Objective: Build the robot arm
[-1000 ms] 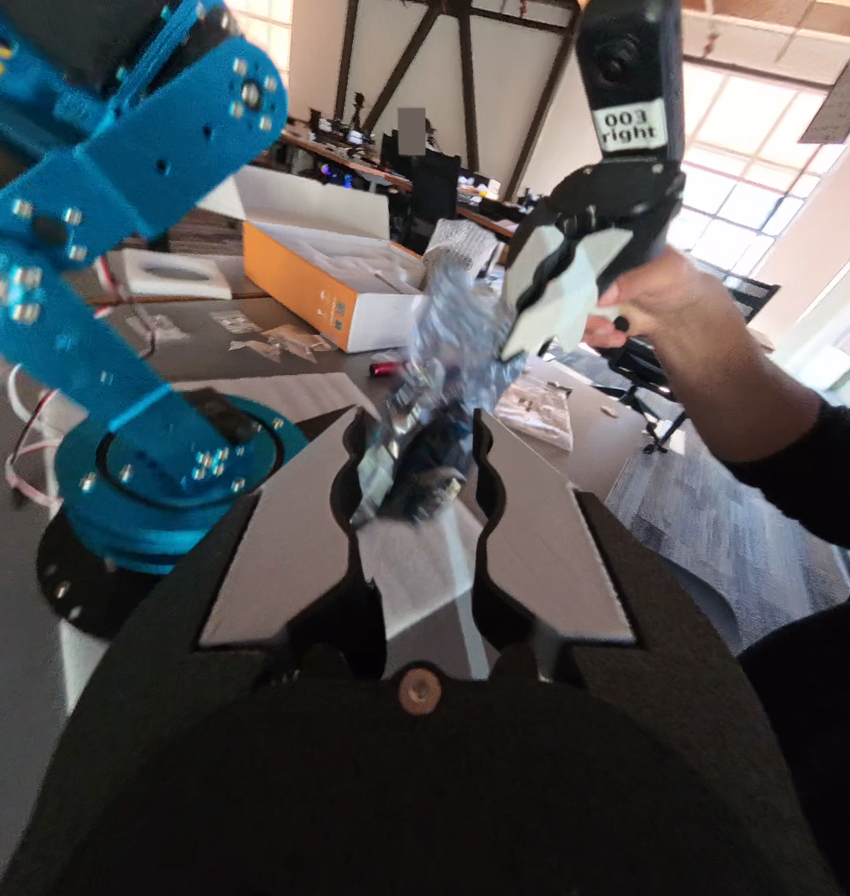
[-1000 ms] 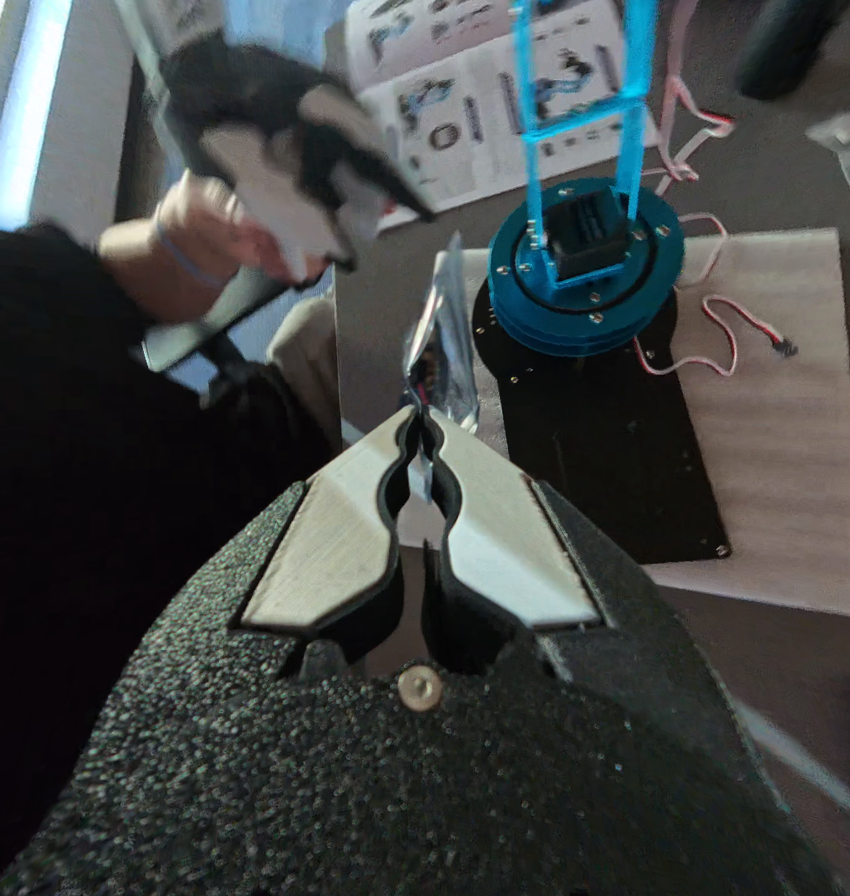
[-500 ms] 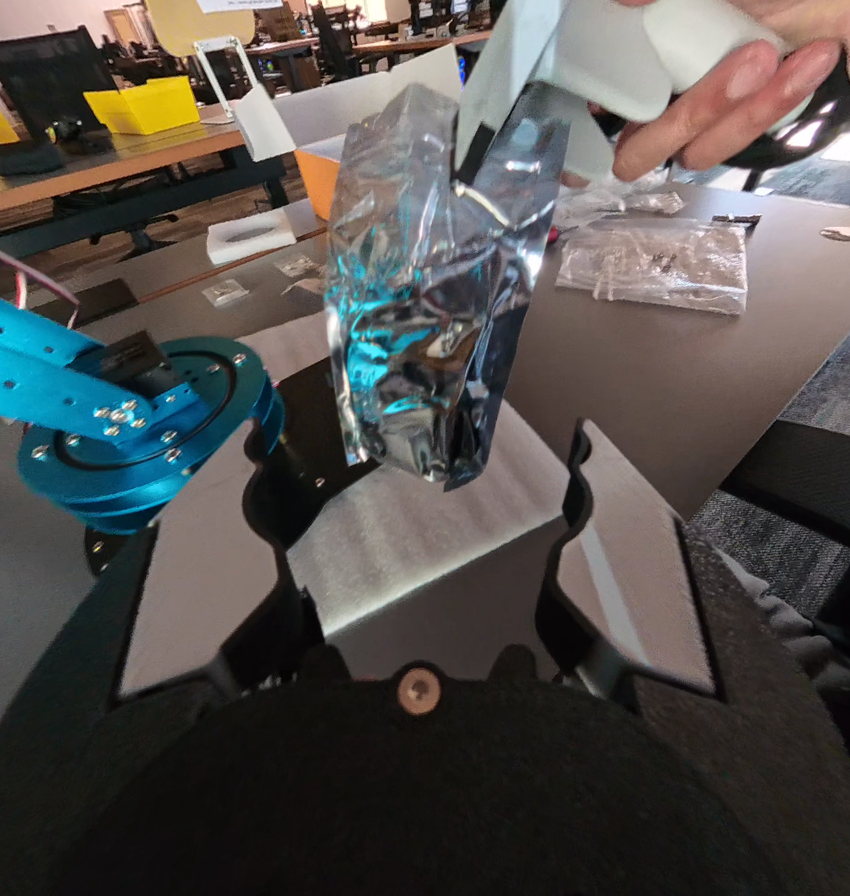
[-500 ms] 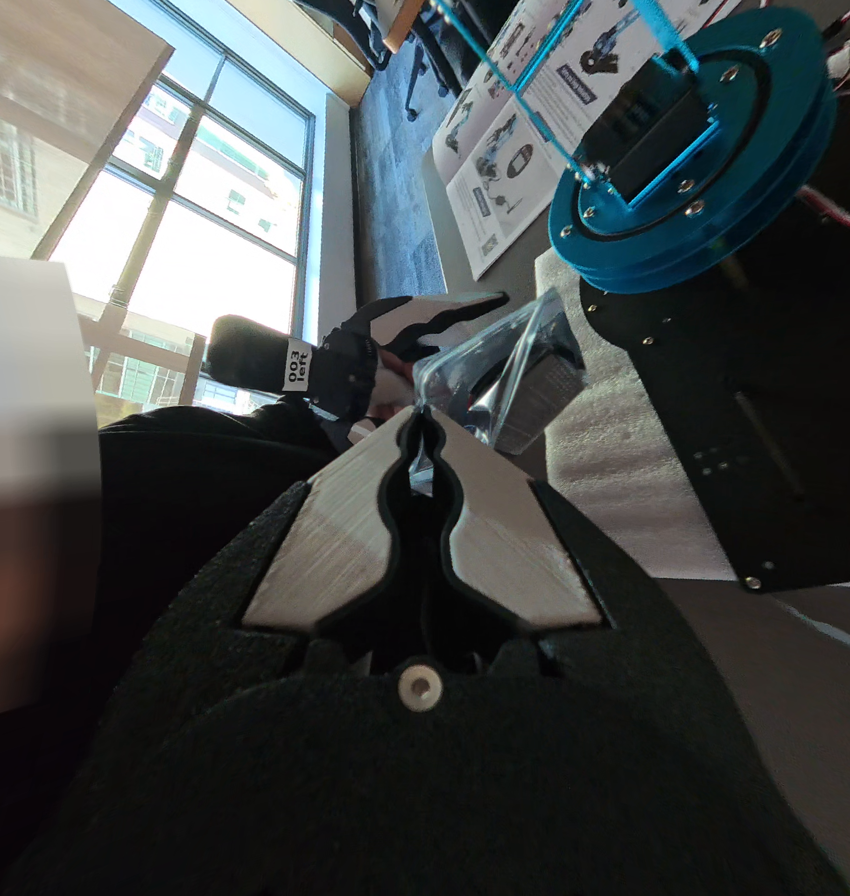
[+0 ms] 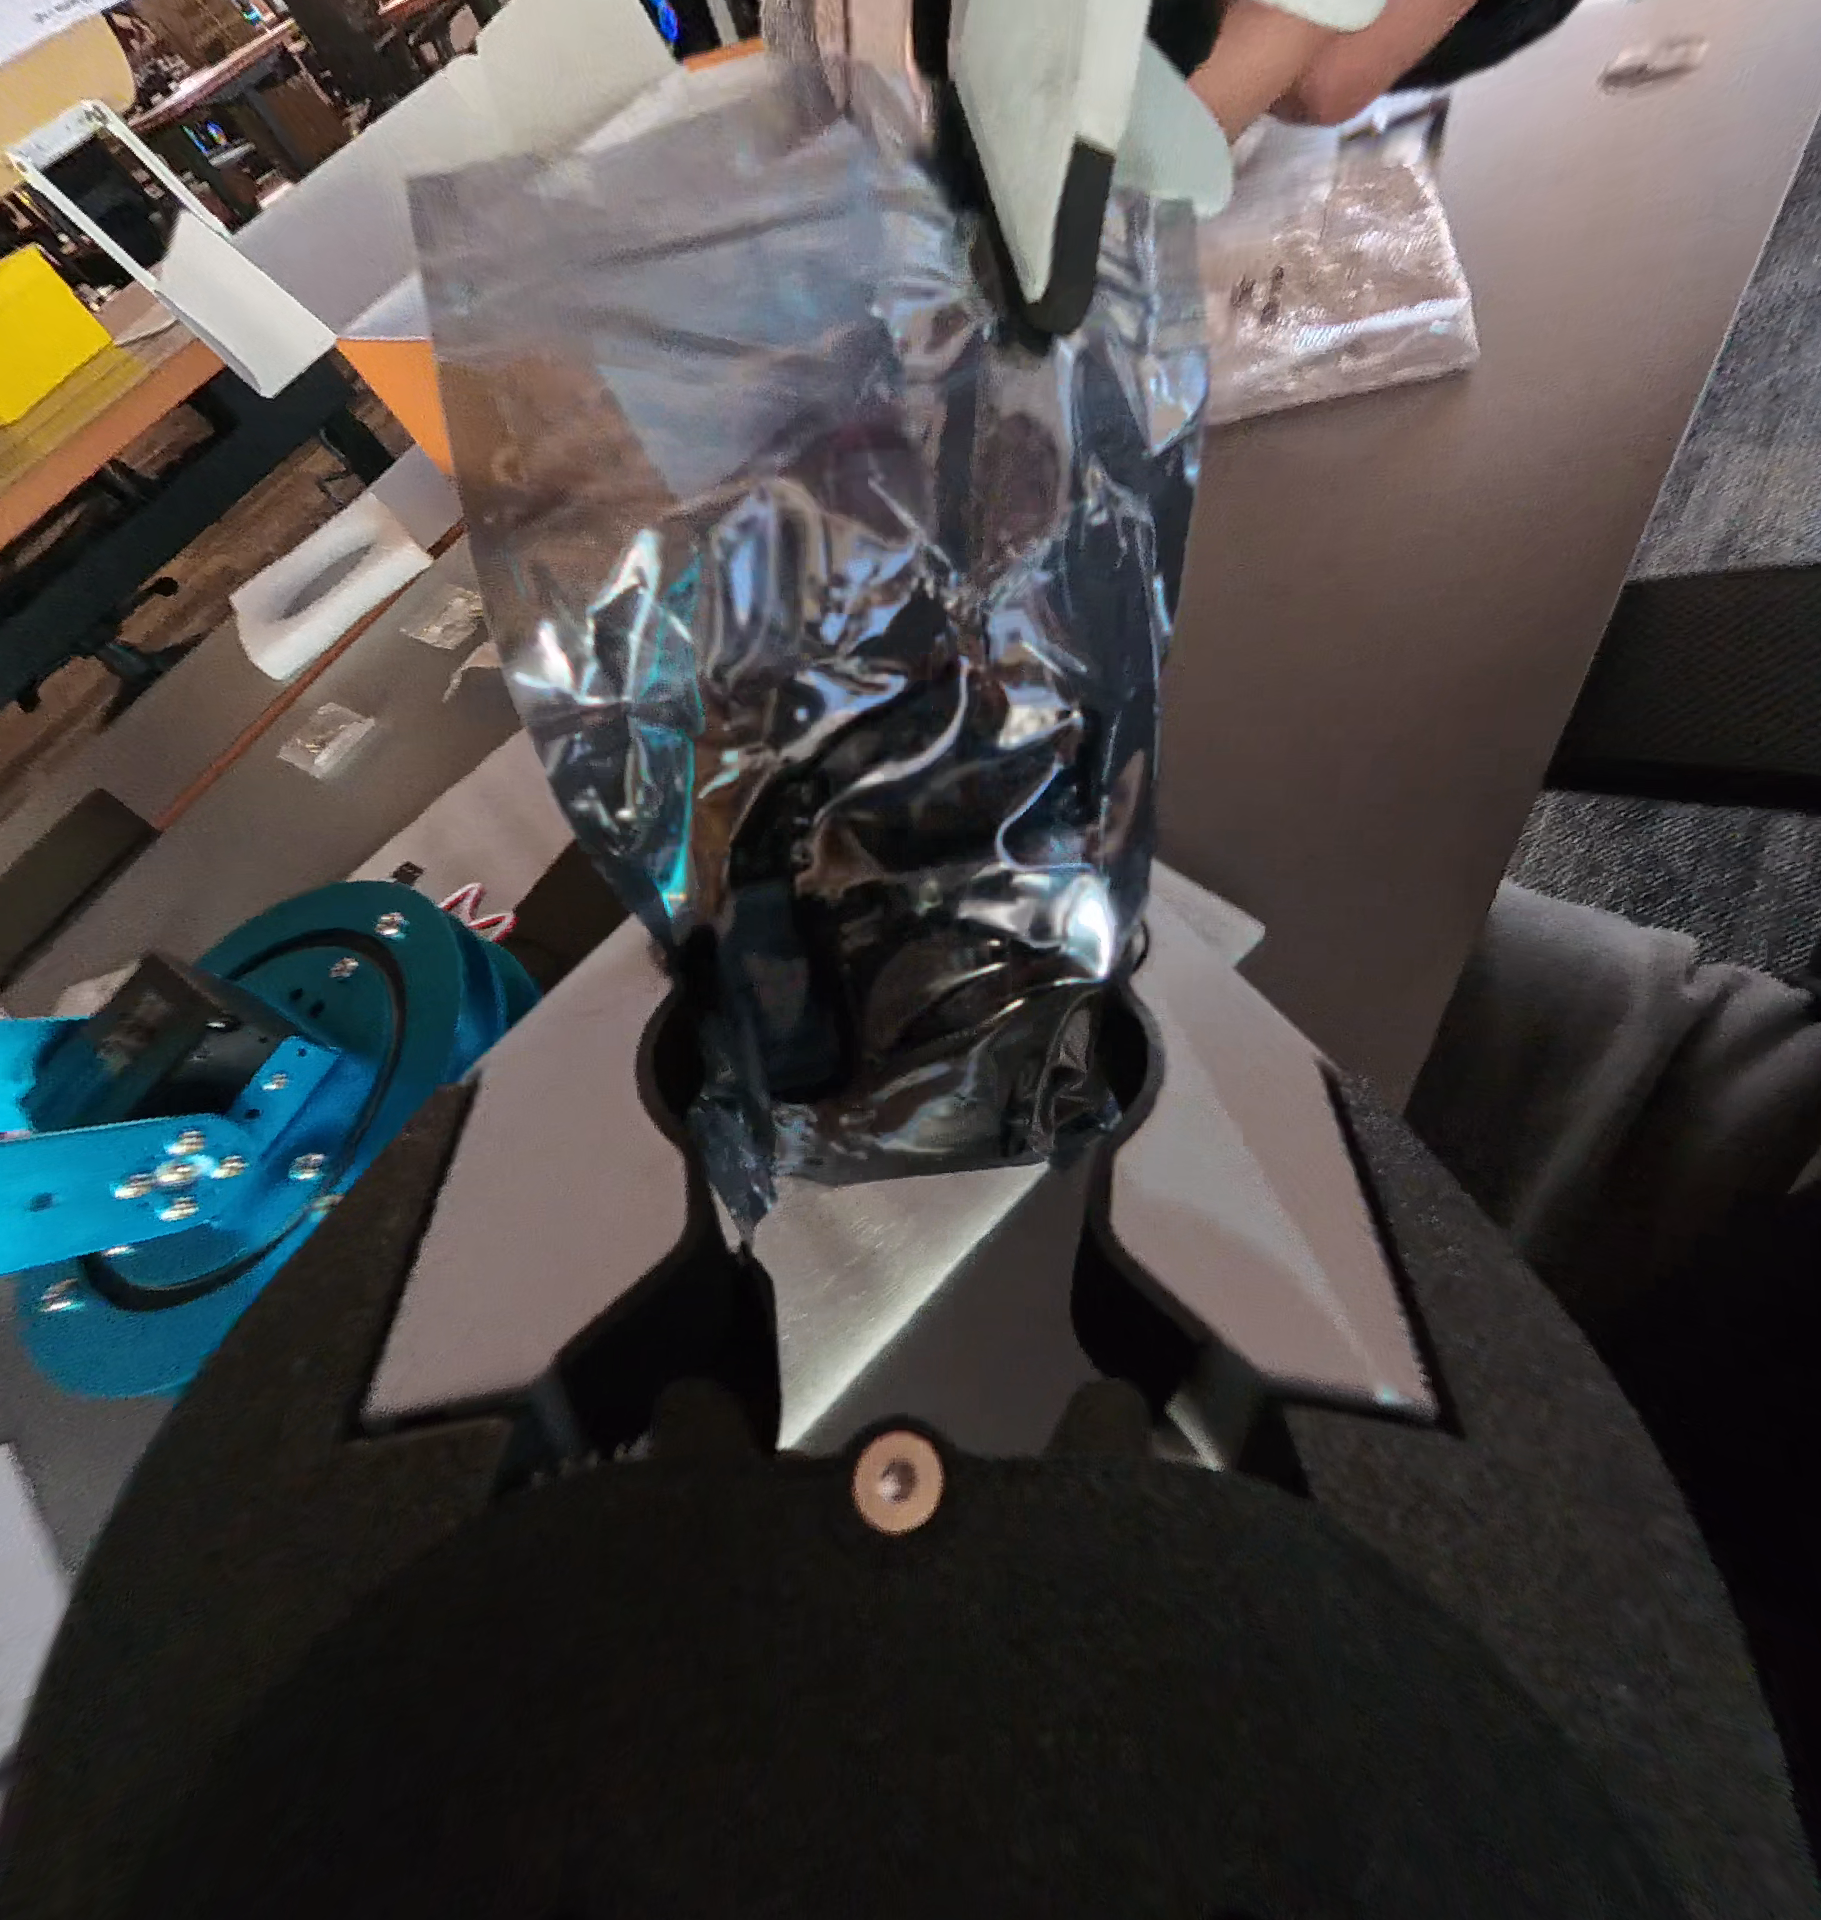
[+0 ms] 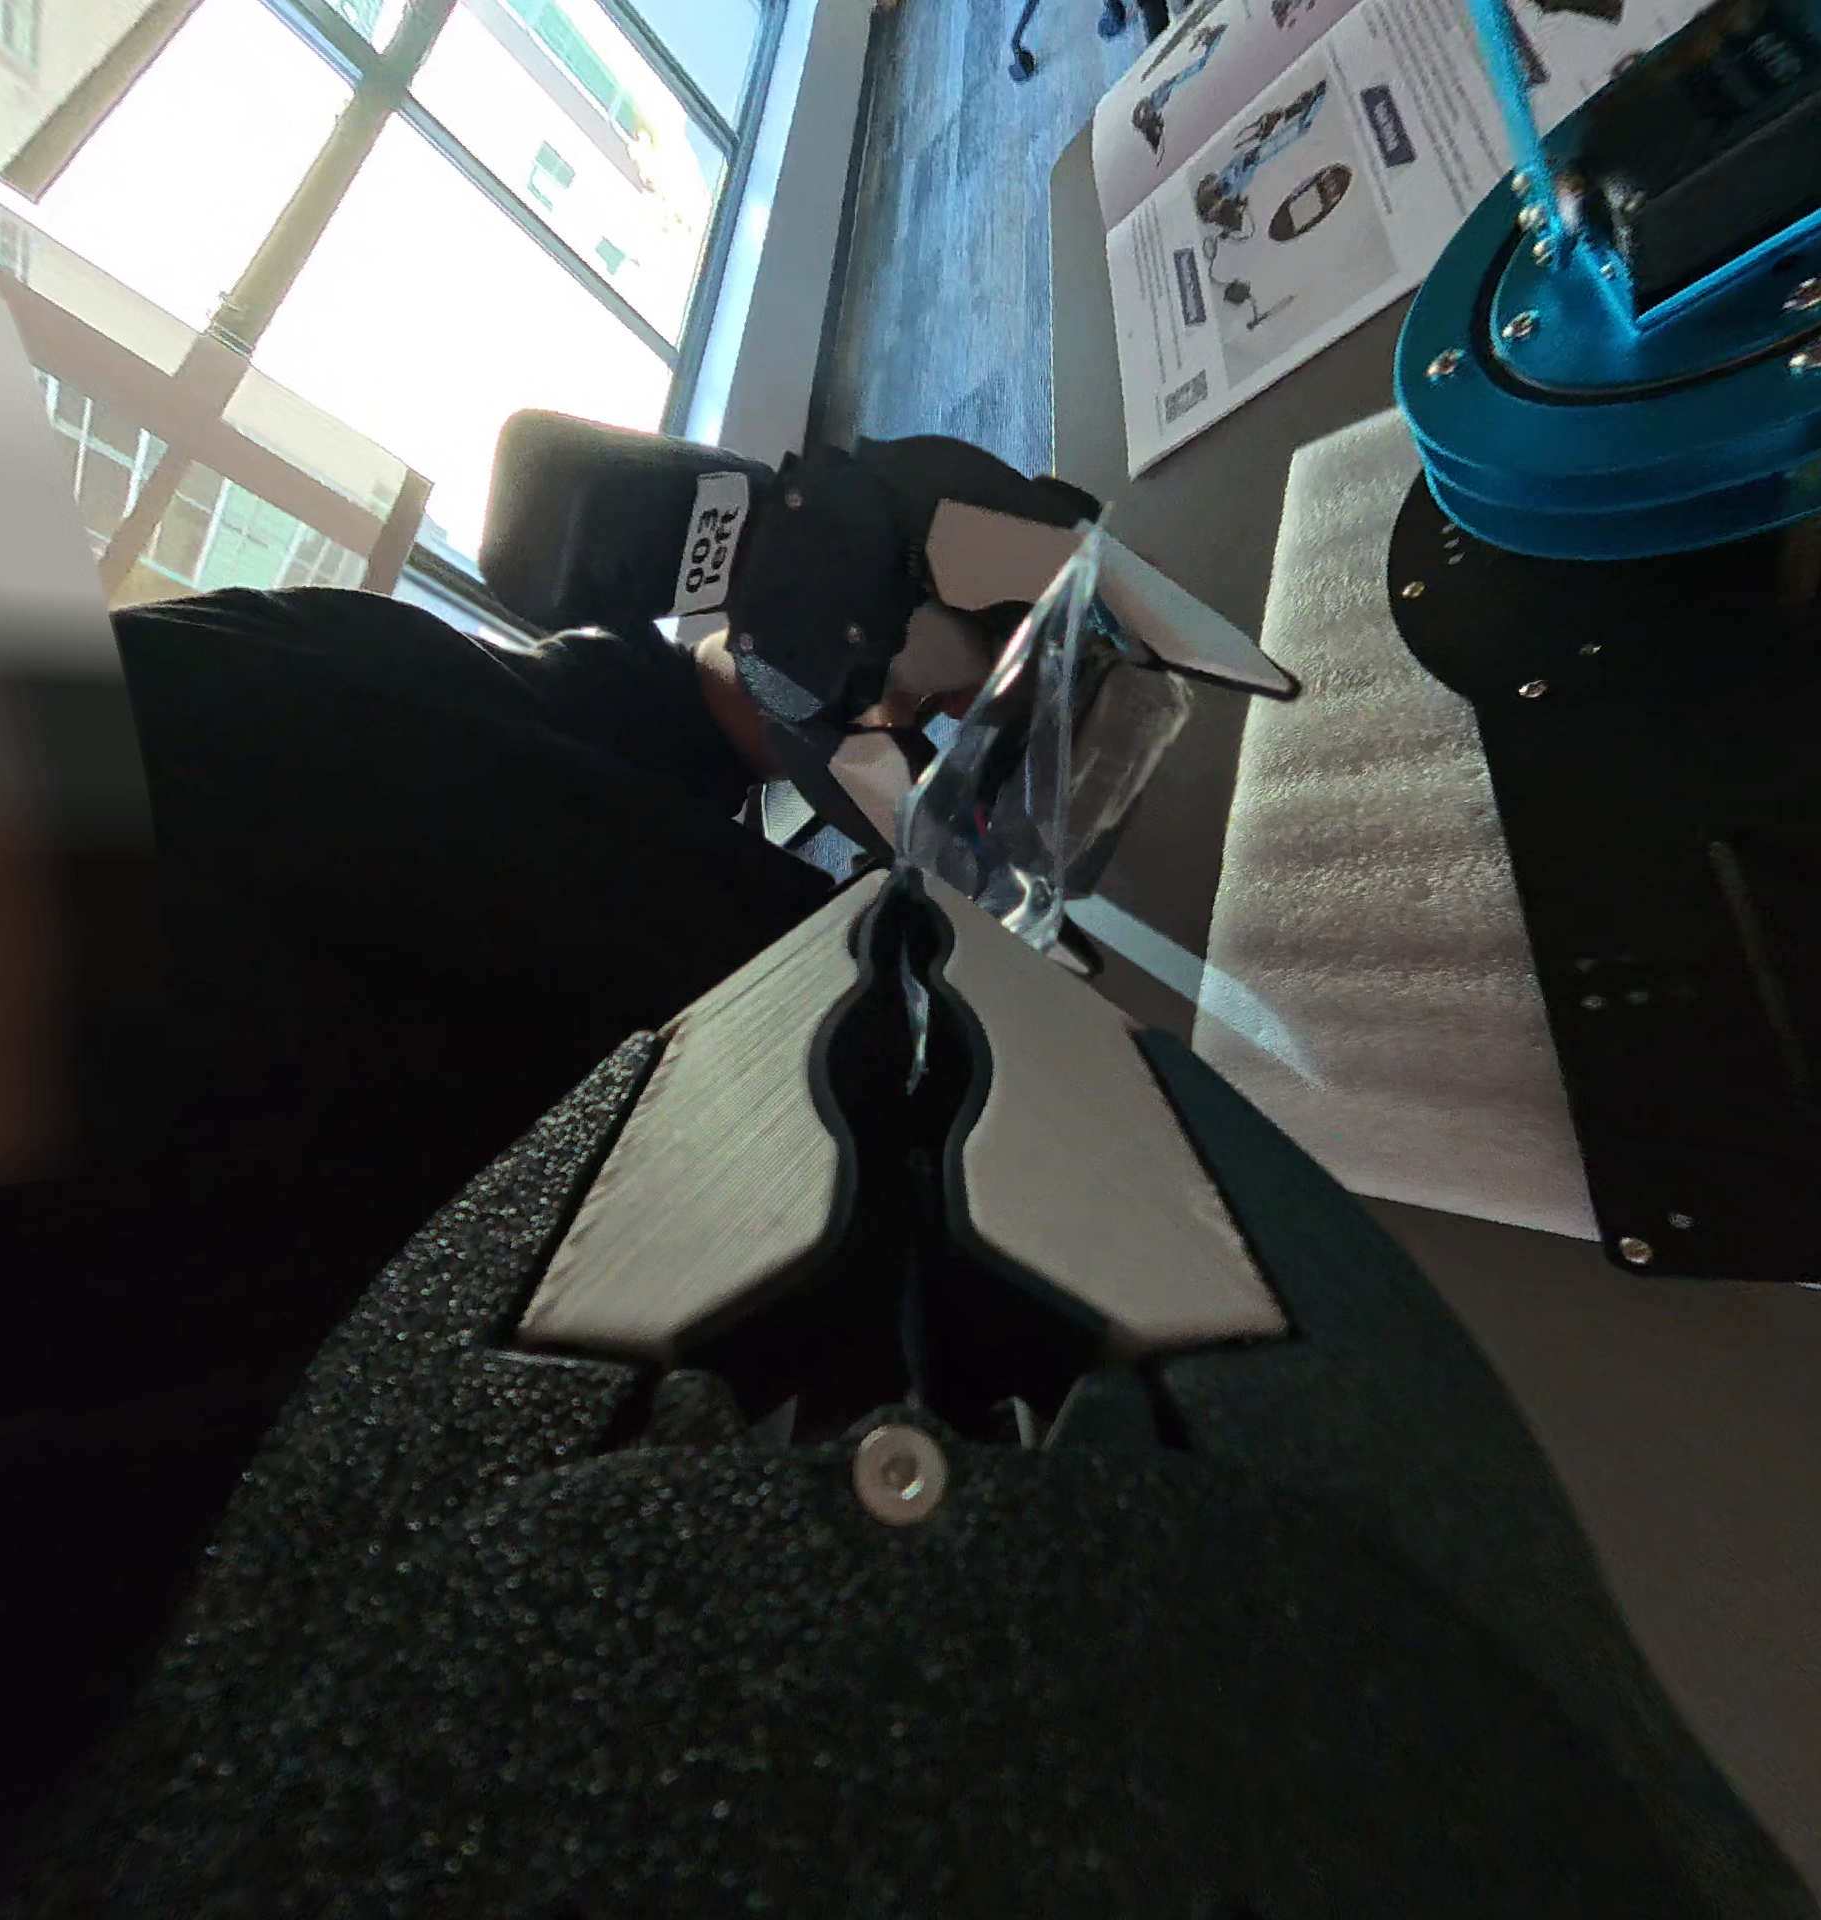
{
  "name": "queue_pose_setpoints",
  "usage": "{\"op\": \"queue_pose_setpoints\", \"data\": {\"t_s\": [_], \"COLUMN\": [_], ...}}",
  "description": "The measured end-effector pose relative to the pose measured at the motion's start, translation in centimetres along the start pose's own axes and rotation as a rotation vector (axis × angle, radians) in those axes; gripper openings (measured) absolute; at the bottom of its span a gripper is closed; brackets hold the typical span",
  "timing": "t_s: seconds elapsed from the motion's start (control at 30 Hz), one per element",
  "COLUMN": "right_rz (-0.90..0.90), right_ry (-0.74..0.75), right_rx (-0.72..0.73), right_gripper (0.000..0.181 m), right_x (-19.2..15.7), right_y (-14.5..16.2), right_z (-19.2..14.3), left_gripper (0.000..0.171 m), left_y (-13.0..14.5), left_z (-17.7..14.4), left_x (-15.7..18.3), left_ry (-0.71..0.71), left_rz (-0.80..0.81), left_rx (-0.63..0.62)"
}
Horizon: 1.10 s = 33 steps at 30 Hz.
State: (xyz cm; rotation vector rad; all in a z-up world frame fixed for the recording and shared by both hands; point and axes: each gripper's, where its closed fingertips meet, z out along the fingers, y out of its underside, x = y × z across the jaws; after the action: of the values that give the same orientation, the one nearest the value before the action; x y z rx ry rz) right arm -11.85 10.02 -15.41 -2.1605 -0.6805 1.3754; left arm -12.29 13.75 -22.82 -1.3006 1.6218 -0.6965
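A crinkled silver foil bag [image 5: 864, 675] hangs upright with a dark part inside. My right gripper [image 6: 901, 883] is shut on the bag's top edge; it also shows at the top of the left wrist view [image 5: 1031, 301]. My left gripper [image 5: 911, 935] has its jaws drawn in around the bag's bulging bottom, and both fingers touch it. In the right wrist view the bag [image 6: 1051, 769] sits between the left gripper's [image 6: 1124, 623] two pale fingers. A person's hand [image 5: 1290, 73] holds the right gripper.
A blue robot arm base [image 5: 262, 1091] stands on a black plate [image 6: 1664, 831] over a white foam sheet [image 6: 1353, 935]. An open booklet [image 6: 1249, 208], an orange box [image 5: 397, 384] and a clear parts bag [image 5: 1342, 281] lie on the brown table. A dark chair [image 5: 1716, 727] is beyond its edge. My hands' fingertips stand some 9 cm from each other.
My left gripper, wide open below the bag half a second ago, has come up and narrowed its jaws around the bag's bottom. My right gripper keeps its hold on the top edge.
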Motion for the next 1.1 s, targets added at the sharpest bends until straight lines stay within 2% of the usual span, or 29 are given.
{"op": "queue_pose_setpoints", "data": {"t_s": [0.1,0.17,0.2,0.27,0.3,0.37,0.43,0.53,0.57,0.7,0.73,0.8,0.83,0.9,1.0,1.1], "right_rz": [-0.036,-0.144,-0.212,-0.379,-0.468,-0.58,-0.535,-0.301,-0.283,-0.315,-0.31,-0.305,-0.313,-0.289,-0.302,-0.374], "right_ry": [0.003,0.044,0.028,-0.011,0.012,0.154,0.204,-0.072,-0.13,-0.165,-0.156,-0.022,-0.001,0.15,0.202,0.265], "right_rx": [0.028,0.034,0.063,0.122,0.15,0.208,0.209,0.176,0.173,0.119,0.107,0.076,0.071,0.035,0.016,0.01], "right_gripper": [0.0,0.002,0.015,0.025,0.027,0.028,0.029,0.038,0.041,0.006,0.0,0.0,0.0,0.0,0.0,0.015], "right_x": [1.1,2.2,1.9,0.9,1.1,3.2,5.6,4.6,4.1,3.9,4.2,6.3,6.6,8.7,9.3,9.8], "right_y": [0.5,0.9,0.7,0.4,0.1,-1.2,-1.3,-0.6,-0.5,0.5,0.7,1.2,1.5,1.9,2.3,2.6], "right_z": [0.1,-0.1,-0.2,-0.9,-1.3,-2.6,-3.0,-1.1,-0.4,1.7,1.8,2.1,2.2,2.4,2.7,2.2], "left_gripper": [0.077,0.077,0.077,0.077,0.077,0.078,0.078,0.079,0.078,0.078,0.077,0.077,0.077,0.077,0.078,0.077], "left_y": [0.5,0.9,1.0,1.4,1.6,2.0,2.1,2.1,2.0,2.4,3.0,4.0,4.3,4.7,5.3,5.5], "left_z": [-0.2,-0.3,-0.4,-0.6,-0.8,-1.1,-1.3,-1.2,-1.1,-0.7,-0.7,-0.7,-0.8,-0.7,-0.5,-0.4], "left_x": [-1.0,-1.0,-0.9,-0.8,-0.7,-0.7,-1.1,-1.4,-1.4,-1.1,-1.3,-2.0,-1.9,-2.5,-2.5,-2.2], "left_ry": [-0.067,-0.066,-0.052,-0.007,0.029,0.087,0.107,0.099,0.099,0.089,0.071,0.028,0.03,-0.027,-0.062,-0.053], "left_rz": [0.114,0.173,0.195,0.211,0.2,0.161,0.153,0.178,0.181,0.23,0.248,0.256,0.247,0.269,0.309,0.283], "left_rx": [-0.075,-0.116,-0.131,-0.159,-0.17,-0.183,-0.193,-0.208,-0.203,-0.224,-0.25,-0.301,-0.317,-0.368,-0.406,-0.4]}}
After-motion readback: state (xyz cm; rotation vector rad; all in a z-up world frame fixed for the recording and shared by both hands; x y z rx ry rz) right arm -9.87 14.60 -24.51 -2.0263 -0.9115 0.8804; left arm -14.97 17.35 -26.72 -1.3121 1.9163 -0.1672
